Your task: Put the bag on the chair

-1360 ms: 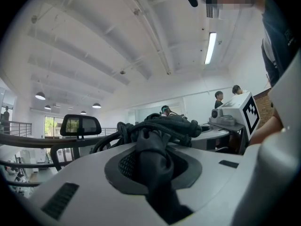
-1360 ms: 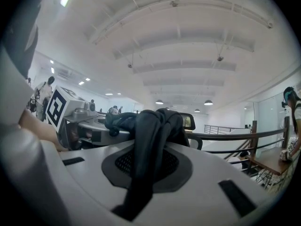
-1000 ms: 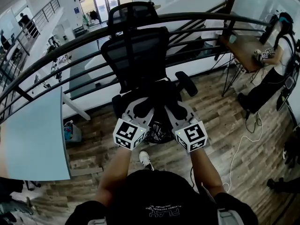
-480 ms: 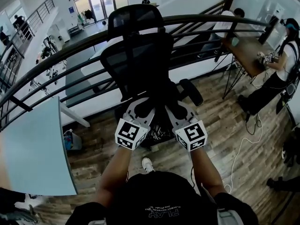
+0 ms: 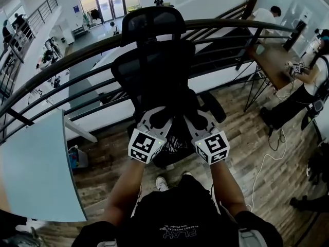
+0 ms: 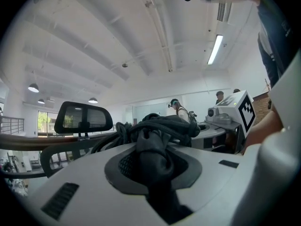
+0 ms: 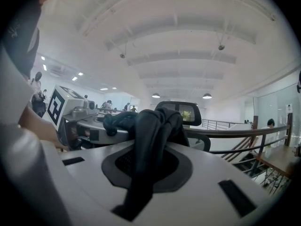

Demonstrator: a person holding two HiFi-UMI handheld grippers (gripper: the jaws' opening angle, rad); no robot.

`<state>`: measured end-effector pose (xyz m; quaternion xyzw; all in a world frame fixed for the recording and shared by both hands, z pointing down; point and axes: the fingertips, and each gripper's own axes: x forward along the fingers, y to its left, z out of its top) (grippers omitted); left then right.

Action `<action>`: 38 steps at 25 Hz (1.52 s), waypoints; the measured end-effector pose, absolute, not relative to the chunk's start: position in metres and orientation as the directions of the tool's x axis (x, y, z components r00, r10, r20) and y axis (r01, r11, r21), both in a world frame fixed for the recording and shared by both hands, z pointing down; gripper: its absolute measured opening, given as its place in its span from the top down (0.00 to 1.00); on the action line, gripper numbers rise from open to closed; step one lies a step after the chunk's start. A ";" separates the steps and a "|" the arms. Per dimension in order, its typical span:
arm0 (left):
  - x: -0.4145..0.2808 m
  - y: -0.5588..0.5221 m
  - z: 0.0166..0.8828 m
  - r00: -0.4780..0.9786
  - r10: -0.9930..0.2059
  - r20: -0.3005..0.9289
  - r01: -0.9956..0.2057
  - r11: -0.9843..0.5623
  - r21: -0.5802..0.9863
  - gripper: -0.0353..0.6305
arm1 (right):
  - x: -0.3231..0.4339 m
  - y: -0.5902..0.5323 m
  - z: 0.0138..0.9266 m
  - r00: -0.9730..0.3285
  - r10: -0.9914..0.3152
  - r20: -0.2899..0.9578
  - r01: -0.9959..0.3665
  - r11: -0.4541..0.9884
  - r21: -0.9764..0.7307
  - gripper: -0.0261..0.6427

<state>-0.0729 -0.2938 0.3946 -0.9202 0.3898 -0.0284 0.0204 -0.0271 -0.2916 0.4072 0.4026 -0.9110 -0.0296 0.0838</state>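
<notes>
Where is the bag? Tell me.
Head view, centre: the bag hangs between the left gripper and right gripper, both clamped on it, close to the chair.

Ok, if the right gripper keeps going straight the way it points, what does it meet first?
Most likely the black mesh office chair, its backrest: the right gripper, shut on the black fabric bag, points about level at it. The dark metal railing lies behind. Depth is hard to judge.

bright daylit room, sharp, strong fisheye edges.
</notes>
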 end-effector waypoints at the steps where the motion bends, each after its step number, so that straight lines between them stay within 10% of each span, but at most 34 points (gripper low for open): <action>1: -0.075 -0.299 0.396 0.691 -0.721 0.037 -0.720 -0.692 -0.054 0.81 | -0.029 -0.297 0.409 -0.666 -0.734 0.133 -0.724 0.679 0.121 0.89; 38: -0.096 -0.496 0.579 0.452 -0.845 0.286 -0.888 -0.458 0.050 0.81 | -0.056 -0.504 0.589 -0.855 -0.428 0.294 -0.457 0.889 -0.035 0.89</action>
